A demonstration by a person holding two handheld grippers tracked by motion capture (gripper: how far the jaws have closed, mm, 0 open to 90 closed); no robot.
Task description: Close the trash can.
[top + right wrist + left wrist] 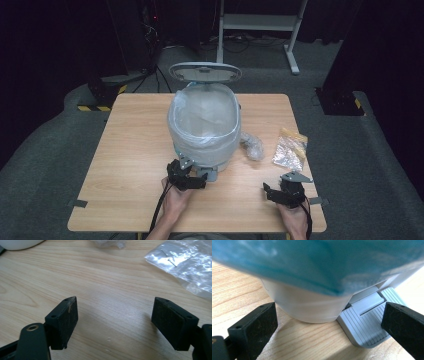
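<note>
Nowhere legible writing; left gripper agape at pedal bin, right gripper likewise unclenched over table.

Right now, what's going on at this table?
A person works two handheld grippers at a wooden table. The left gripper sits open at the grey foot pedal of a bag-lined pedal bin, whose lid stands raised. The right gripper rests open above bare wood, holding nothing. A crumpled clear wrapper and a plastic packet lie right of the bin.
</note>
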